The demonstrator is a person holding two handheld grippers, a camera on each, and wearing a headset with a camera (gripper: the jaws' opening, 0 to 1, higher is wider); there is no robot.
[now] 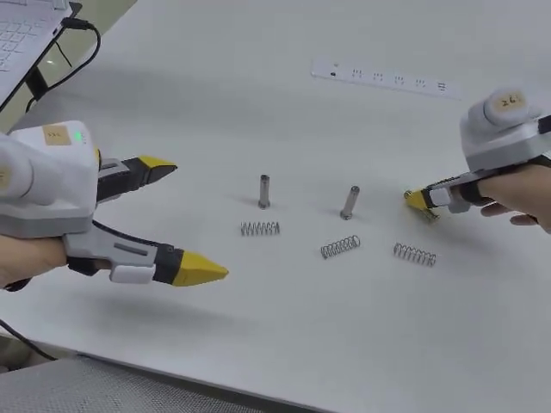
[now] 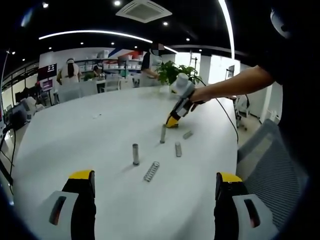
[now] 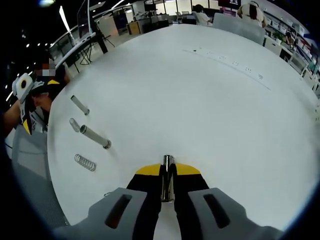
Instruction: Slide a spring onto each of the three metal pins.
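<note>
The laptop [image 1: 21, 34] at the table's far left edge runs off the head view's top left corner. The left gripper [image 1: 194, 218] loses its body to the left edge. The right gripper [image 1: 419, 202] and its hand [image 1: 516, 194] are cut by the right edge. In the right gripper view, the near end of the clamped pin [image 3: 167, 175] is buried between the jaws. In the left gripper view, the farthest spring [image 2: 187, 135] is too small to show its coils. The markings on the power strip [image 1: 383, 77] are too small to read.
</note>
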